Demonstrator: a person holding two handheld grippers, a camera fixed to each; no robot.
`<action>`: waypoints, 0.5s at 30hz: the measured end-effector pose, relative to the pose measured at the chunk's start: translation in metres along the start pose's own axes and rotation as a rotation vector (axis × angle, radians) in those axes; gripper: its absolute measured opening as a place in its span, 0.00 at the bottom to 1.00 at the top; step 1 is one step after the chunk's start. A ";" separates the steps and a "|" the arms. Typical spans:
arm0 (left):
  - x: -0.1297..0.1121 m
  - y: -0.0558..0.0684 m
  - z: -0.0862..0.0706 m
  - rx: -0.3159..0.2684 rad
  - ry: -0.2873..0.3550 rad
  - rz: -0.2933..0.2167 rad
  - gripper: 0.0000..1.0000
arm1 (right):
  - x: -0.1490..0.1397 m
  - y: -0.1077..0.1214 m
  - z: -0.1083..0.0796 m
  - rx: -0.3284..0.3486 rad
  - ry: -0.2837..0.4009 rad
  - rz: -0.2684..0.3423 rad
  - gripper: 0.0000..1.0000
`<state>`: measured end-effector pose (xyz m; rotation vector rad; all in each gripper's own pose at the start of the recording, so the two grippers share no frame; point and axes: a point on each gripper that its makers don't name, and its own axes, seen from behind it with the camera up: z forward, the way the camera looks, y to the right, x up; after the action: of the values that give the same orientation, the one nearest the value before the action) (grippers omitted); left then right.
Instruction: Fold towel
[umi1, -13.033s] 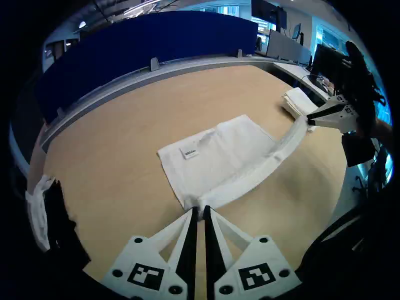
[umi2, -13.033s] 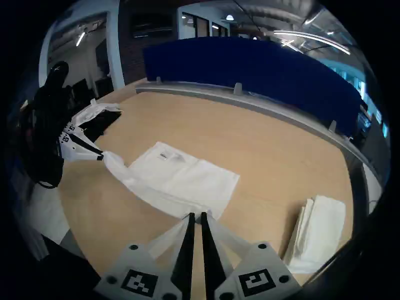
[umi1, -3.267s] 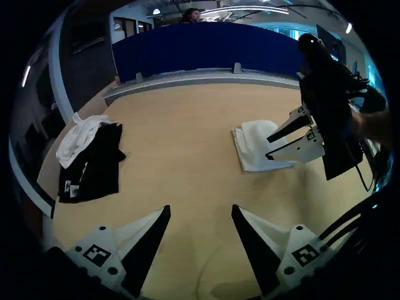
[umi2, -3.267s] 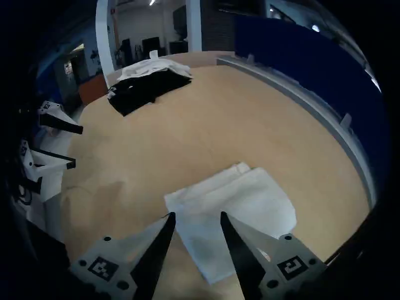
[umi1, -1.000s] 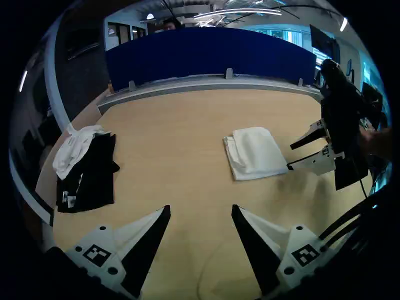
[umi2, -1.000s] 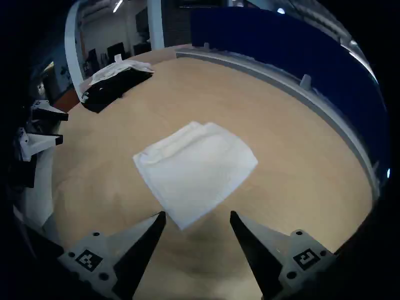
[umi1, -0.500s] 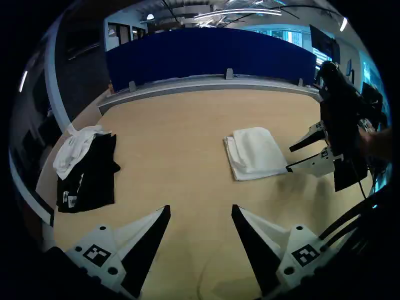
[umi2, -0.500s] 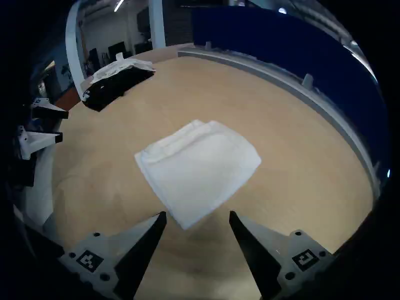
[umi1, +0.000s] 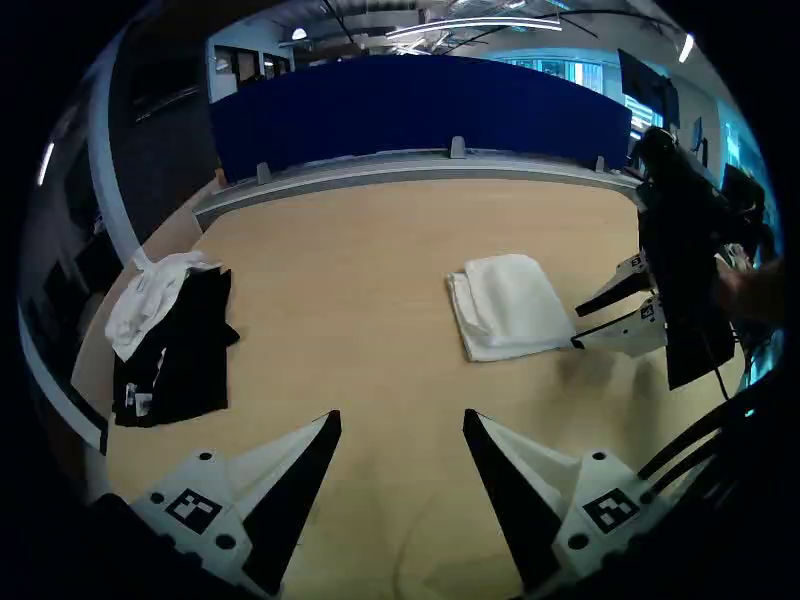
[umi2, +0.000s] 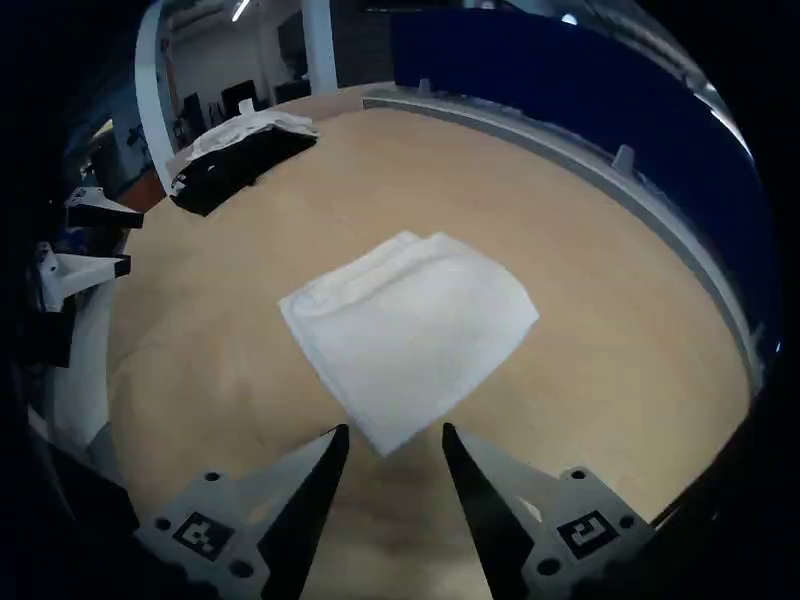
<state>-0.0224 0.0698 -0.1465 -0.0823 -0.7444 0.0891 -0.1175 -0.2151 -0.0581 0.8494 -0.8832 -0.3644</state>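
Left gripper view, left to right. A pile of black and white clothes (umi1: 170, 330) lies at the left edge of the table (umi1: 350, 250); I cannot tell the single garments apart. My left gripper (umi1: 400, 415) sits low in the foreground. Its fingers are spread wide over bare tabletop and hold nothing. The folded white towel (umi1: 505, 303) lies flat right of centre, well apart from those fingertips. Just right of it, my right gripper (umi1: 577, 328) points at the towel's near corner. I cannot tell whether a tip touches the cloth. The hand (umi1: 745, 290) holding it is largely hidden behind the tool's black body.

Right gripper view, left to right. My left gripper (umi2: 135, 243) is partly cut off at the far left, level above the table edge, fingers apart. The towel (umi2: 410, 325) lies in the centre. Its near corner reaches into the gap of my right gripper (umi2: 395, 428), whose fingers stand moderately apart, neither pressing on the cloth.
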 end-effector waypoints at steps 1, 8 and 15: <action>0.000 0.000 0.000 0.000 0.000 0.000 0.90 | -0.001 -0.001 0.001 0.001 -0.003 0.000 0.68; -0.001 0.000 0.000 0.001 -0.001 0.003 0.90 | -0.008 -0.006 0.007 0.005 -0.021 0.004 0.54; -0.001 -0.001 -0.001 0.002 0.000 0.005 0.90 | -0.010 -0.007 0.011 -0.003 -0.027 0.017 0.40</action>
<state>-0.0226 0.0684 -0.1474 -0.0820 -0.7445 0.0950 -0.1317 -0.2190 -0.0651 0.8353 -0.9144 -0.3628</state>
